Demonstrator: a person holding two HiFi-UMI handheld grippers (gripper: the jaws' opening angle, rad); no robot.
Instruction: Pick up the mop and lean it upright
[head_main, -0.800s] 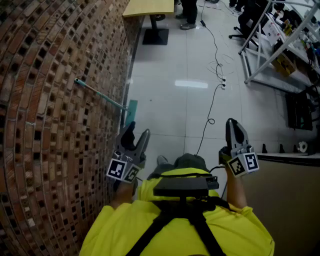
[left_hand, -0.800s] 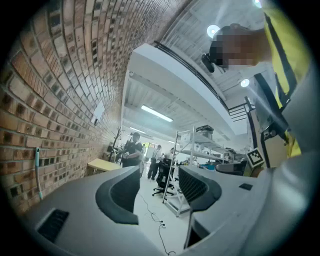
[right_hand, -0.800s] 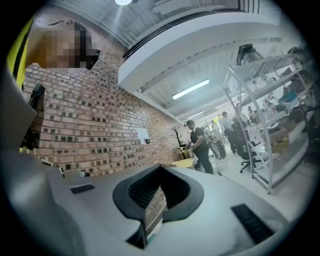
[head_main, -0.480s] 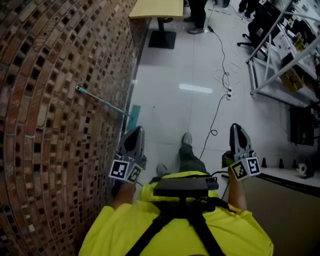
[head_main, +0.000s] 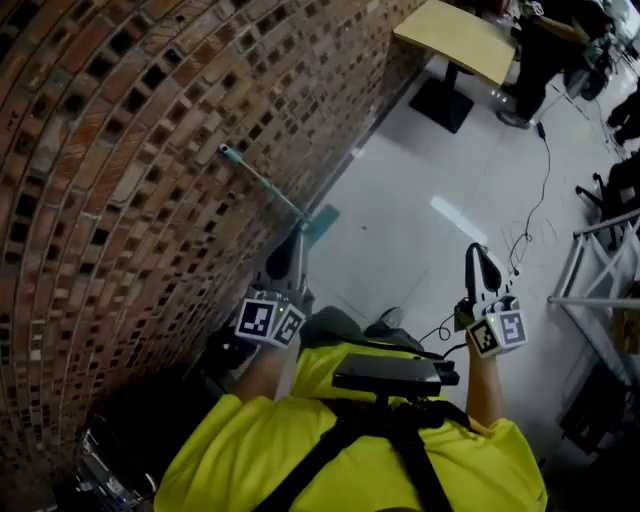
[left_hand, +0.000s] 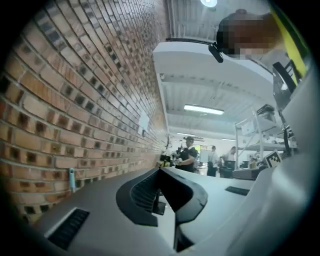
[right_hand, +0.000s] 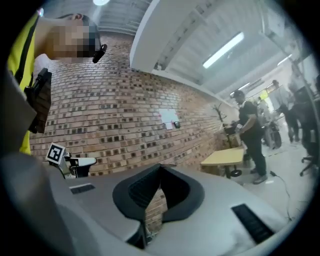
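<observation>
The mop leans against the brick wall (head_main: 120, 200). Its teal handle (head_main: 262, 183) slopes down to a teal head (head_main: 322, 222) on the floor. The handle's tip also shows as a small teal stub (left_hand: 71, 179) on the bricks in the left gripper view. My left gripper (head_main: 292, 240) is held level just short of the mop head, apart from it, jaws shut and empty. My right gripper (head_main: 477, 252) hovers over the white floor to the right, also shut on nothing. The right gripper view shows the left gripper's marker cube (right_hand: 56, 152) against the wall.
A yellow table (head_main: 462, 40) on a black foot stands by the wall ahead, with a person (head_main: 545, 50) beside it. A black cable (head_main: 530, 215) trails over the white floor. A metal rack (head_main: 600, 290) is at the right. More people stand far off.
The left gripper's jaws, open at first, have shut with nothing in them. The head view has swung left toward the brick wall. The mop stays leaning against the wall.
</observation>
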